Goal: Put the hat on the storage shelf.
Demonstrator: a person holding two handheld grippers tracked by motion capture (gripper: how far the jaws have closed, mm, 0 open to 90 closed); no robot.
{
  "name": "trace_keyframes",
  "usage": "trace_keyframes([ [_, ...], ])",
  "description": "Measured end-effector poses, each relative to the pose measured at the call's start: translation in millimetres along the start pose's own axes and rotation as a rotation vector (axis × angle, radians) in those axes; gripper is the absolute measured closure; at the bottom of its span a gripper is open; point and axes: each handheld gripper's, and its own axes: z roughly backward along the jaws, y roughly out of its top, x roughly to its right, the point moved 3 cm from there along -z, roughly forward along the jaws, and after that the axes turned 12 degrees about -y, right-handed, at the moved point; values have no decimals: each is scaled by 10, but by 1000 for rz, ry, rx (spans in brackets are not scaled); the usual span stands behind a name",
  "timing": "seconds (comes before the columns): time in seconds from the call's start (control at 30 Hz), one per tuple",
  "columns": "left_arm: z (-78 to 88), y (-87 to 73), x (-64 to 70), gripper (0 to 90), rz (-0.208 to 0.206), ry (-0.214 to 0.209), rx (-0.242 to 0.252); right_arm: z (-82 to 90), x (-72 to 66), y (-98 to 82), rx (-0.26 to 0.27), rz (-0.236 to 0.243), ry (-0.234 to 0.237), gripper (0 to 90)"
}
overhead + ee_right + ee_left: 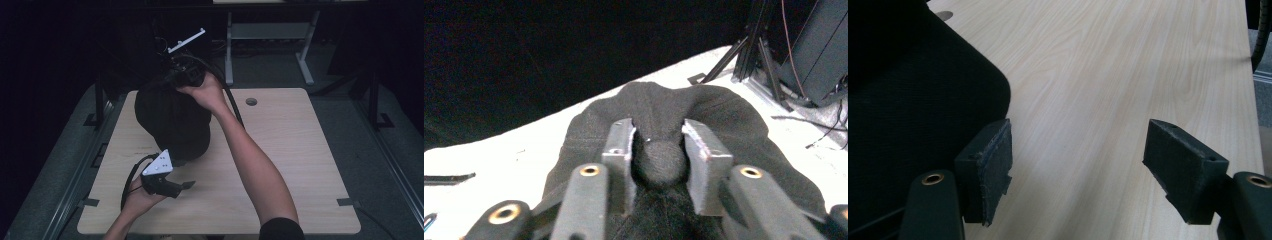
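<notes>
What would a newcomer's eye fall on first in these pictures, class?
A big black cloth bundle lies at the far left of the pale wooden table. The right gripper has a fold of it between its pads at the far end. The left gripper rests open at the bundle's near edge.

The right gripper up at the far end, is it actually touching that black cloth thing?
Touching. In the right gripper view the right gripper has a bunched fold of the black cloth between its pads, and the fabric meets both inner faces.
</notes>
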Motion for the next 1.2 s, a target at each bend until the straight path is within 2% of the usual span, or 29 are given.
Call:
trace_keyframes([
  [0.03, 0, 2, 3, 272, 0, 0, 2, 0, 0, 0, 0, 0, 0, 628],
  [0.07, -1, 7, 9, 272, 4, -1, 13, -22, -12, -18, -13, 33, -10, 595],
  [0.17, -1, 8, 11, 271, 3, 0, 16, -27, -34, -36, -9, 22, -4, 600],
  [0.23, -1, 8, 16, 271, 4, 0, 18, -43, -32, -68, -9, 38, -9, 588],
  [0.3, 1, 8, 17, 272, 2, 1, 17, -33, -41, -81, 6, 21, -2, 599],
  [0.37, 1, 7, 16, 271, 3, 0, 17, -26, -38, -89, 12, 23, 0, 593],
  [0.5, 4, 6, 14, 271, 3, -1, 18, 28, -40, -81, 23, 15, 4, 559],
  [0.6, 3, 8, 23, 271, 9, -5, 20, 92, -28, -86, 50, 11, 5, 535],
  [0.77, 2, 16, 34, 271, 5, -10, 30, 170, 3, -131, 54, -1, -3, 493],
  [1.2, 1, 31, 63, 271, -3, -22, 35, 374, 39, -222, 88, -23, 13, 435],
])
